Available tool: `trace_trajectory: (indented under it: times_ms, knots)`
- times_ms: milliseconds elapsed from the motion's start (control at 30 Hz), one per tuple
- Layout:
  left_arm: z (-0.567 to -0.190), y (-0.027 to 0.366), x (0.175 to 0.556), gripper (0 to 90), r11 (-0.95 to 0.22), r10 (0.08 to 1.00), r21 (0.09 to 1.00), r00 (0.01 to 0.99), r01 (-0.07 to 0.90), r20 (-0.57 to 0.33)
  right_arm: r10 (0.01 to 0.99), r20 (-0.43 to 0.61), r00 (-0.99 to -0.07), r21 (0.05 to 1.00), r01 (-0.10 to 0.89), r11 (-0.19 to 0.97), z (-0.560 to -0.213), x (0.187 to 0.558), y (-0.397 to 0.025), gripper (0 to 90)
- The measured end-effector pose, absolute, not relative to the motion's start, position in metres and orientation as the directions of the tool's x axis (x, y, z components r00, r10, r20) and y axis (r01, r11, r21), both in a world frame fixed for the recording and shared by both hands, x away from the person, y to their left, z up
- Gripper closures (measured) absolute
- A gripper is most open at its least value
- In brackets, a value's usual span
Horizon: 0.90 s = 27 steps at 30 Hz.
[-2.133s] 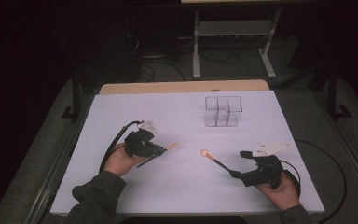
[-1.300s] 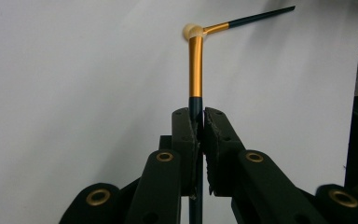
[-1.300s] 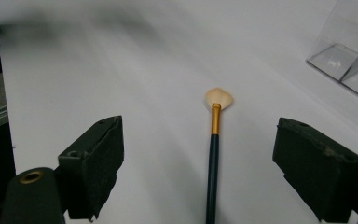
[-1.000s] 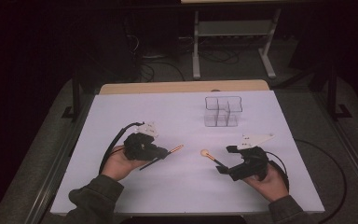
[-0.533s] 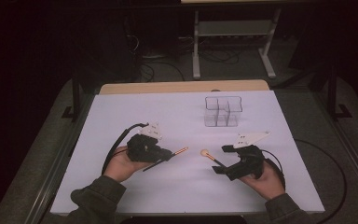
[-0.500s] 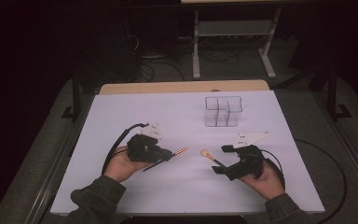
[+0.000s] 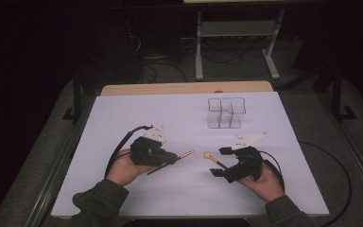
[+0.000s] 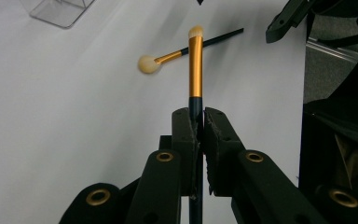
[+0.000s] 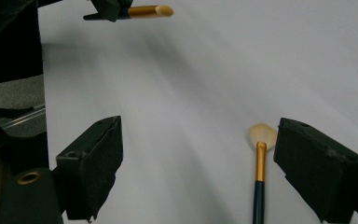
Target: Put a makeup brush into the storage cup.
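Note:
My left gripper (image 7: 171, 160) is shut on the dark handle of a gold-ferruled makeup brush (image 7: 185, 154), which points right, just above the white table. The left gripper view shows that held brush (image 8: 196, 70) clamped between both jaws. A second brush (image 7: 211, 157) with a round pale head lies flat on the table just beyond it. My right gripper (image 7: 220, 162) stands open wide around this lying brush (image 9: 260, 161). The brush rests close to one jaw and neither pad touches it. The lying brush (image 8: 168, 57) also appears ahead of the held brush's tip.
A clear compartmented organizer (image 7: 225, 113) stands at the back right of the white table sheet (image 7: 123, 118). Its corner (image 8: 58, 9) appears at the upper left of the left gripper view. Cables trail from both grippers. A metal stand sits on the floor behind the table.
My right gripper has moved left along the lying brush and now straddles it with jaws wide. My left gripper has edged right with its held brush. The lying brush has stayed put.

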State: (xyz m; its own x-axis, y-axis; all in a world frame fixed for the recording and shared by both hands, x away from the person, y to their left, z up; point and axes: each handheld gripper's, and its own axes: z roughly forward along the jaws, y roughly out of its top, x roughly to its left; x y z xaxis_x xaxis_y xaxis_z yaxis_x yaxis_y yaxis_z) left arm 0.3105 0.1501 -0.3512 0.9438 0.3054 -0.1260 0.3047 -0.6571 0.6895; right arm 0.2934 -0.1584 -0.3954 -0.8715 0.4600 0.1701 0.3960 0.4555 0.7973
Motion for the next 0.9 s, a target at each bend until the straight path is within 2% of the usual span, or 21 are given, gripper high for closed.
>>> trace_trajectory:
  times_ms: [467, 900]
  knots:
    - [-0.348, 0.143, 0.304, 83.2, -0.655, 0.271, 0.702, 0.955, 0.277, -0.124, 0.416, 0.210, -0.885, 0.801, 0.400, 0.446, -0.392, 0.294, -0.148, 21.7]
    - [-0.345, 0.140, 0.300, 83.2, -0.653, 0.255, 0.711, 0.960, 0.262, -0.119, 0.378, 0.228, -0.897, 0.800, 0.394, 0.453, -0.389, 0.295, -0.140, 24.4]
